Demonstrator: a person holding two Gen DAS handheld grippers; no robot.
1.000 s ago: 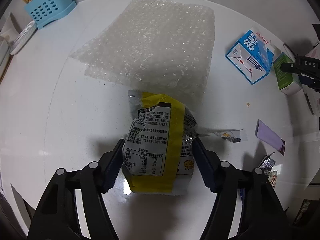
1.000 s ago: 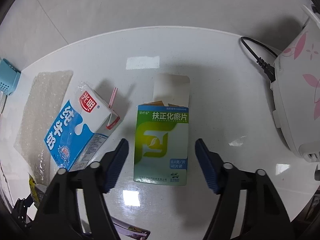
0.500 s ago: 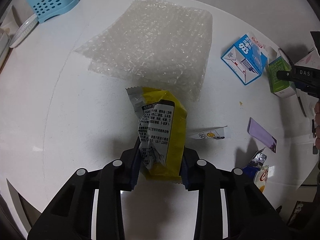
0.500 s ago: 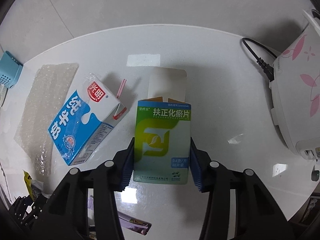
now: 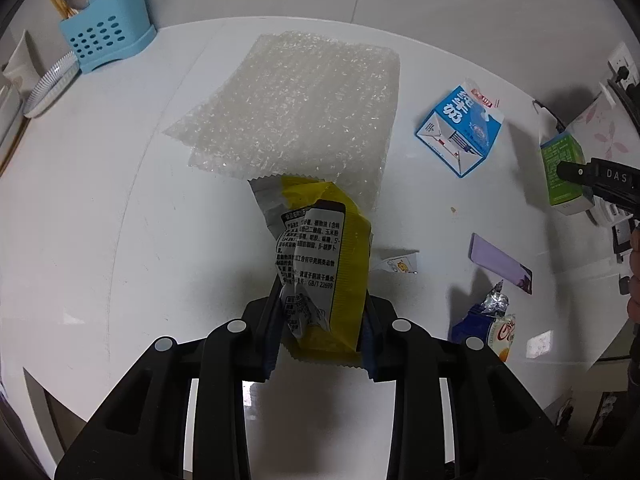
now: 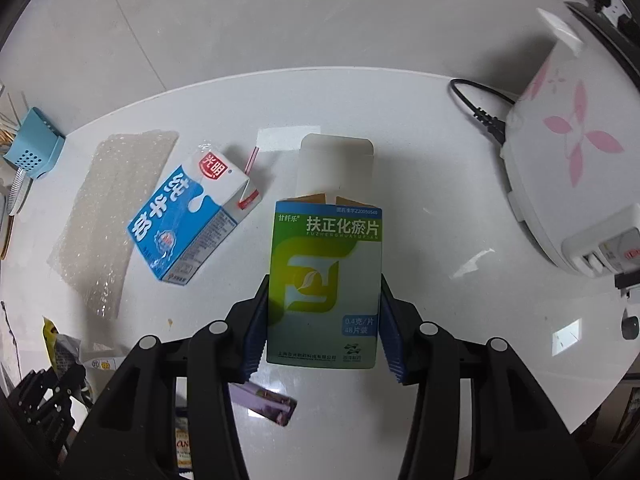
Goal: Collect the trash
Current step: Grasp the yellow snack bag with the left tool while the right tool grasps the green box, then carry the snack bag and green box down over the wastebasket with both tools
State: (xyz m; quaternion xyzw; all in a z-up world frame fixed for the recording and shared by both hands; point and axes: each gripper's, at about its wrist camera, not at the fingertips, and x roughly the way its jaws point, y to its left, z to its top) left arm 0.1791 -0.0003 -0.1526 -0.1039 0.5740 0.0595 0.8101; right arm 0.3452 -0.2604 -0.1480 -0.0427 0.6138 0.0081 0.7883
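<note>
Between the blue pads of the left gripper point(image 5: 322, 328) sits a crumpled yellow snack wrapper point(image 5: 320, 272), pinched at its lower end and standing up out of the jaws, label side facing the camera. Its shadow falls on the white table point(image 5: 100, 220) below. Just beyond the wrapper lies a torn corner strip point(image 5: 396, 264), flat on the surface. To the right of that are a purple sachet point(image 5: 500, 262) and a blue and silver foil packet point(image 5: 486, 320), both lying on the table. Further back, a folded sheet of bubble wrap point(image 5: 296, 112) lies flat; the wrapper's top edge overlaps it in the left wrist view. At the far left rim stands a blue utensil holder point(image 5: 106, 32).

The right gripper point(image 6: 322, 320) is clamped on a green medicine box point(image 6: 324, 280), pads pressed to both long sides, top flap standing open. Beside it on the left, a blue milk carton point(image 6: 188, 220) lies on its side with a straw point(image 6: 250, 160) at its far end. At the far right stands a white cooker with pink flowers point(image 6: 568, 168), its black cable point(image 6: 476, 108) trailing on the table.
</note>
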